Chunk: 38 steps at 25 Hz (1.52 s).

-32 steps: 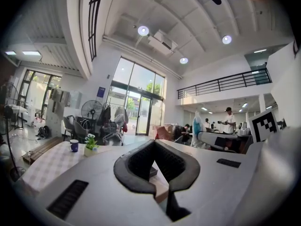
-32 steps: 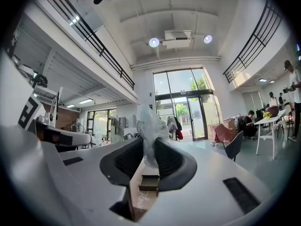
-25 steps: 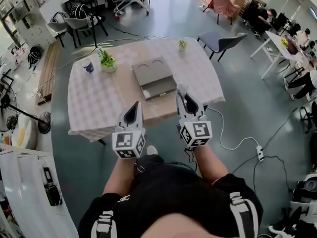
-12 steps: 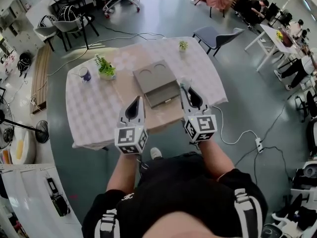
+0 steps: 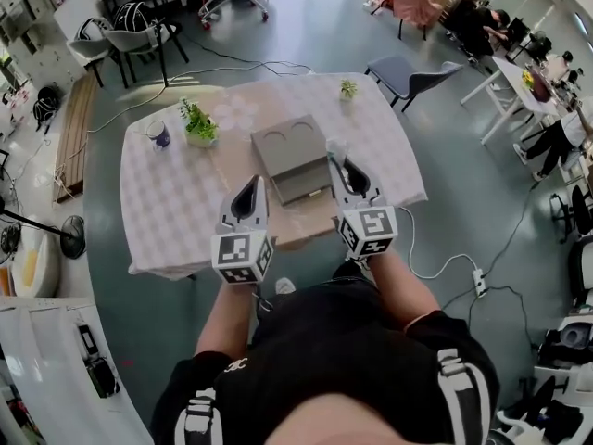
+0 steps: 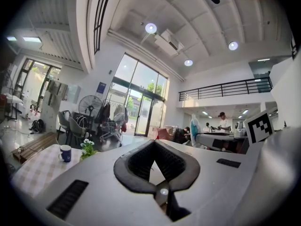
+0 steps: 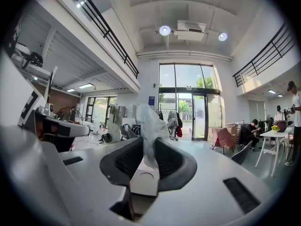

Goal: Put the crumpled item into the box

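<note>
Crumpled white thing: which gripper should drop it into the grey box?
Right. The right gripper pinches the crumpled white item and sits close to the grey box; the left gripper holds nothing.

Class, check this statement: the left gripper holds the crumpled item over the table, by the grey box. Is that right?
No: the right gripper holds the crumpled item, as the right gripper view shows, its jaws pinching it. The left gripper holds nothing. The rest stands: the item is over the table, by the grey box.
</note>
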{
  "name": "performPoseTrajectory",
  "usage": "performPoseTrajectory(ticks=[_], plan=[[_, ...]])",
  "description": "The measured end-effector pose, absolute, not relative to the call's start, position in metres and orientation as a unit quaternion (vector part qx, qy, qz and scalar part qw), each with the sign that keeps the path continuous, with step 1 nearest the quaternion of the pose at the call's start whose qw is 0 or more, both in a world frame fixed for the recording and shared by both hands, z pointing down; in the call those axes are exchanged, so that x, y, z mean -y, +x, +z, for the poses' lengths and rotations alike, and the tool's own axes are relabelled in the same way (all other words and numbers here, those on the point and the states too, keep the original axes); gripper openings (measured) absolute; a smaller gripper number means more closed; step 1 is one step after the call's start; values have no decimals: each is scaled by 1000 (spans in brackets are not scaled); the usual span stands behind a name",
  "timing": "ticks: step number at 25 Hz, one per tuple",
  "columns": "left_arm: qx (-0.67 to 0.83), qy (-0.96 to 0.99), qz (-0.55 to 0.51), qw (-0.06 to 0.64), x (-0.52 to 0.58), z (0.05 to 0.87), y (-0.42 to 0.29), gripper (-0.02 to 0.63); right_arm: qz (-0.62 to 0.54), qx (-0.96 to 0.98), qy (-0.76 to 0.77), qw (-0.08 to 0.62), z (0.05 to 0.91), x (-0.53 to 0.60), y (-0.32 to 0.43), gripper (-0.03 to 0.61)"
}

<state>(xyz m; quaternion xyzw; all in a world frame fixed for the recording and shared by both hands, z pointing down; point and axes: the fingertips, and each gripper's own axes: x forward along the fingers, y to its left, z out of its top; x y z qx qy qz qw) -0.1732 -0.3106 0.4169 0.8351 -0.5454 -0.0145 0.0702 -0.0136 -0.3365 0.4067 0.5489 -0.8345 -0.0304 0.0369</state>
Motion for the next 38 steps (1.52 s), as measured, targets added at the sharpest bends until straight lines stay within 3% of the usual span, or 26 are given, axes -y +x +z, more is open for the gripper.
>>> performPoseTrajectory(ticks=[10, 25, 38], plan=[[588, 807, 14, 58, 339, 420, -159, 3, -54, 863, 500, 54, 427, 378, -5, 80], [661, 748, 26, 63, 373, 426, -143, 3, -126, 914, 343, 177, 477, 453, -15, 81], [713, 695, 33, 87, 347, 446, -172, 3, -156, 918, 217, 292, 562, 455, -59, 81]])
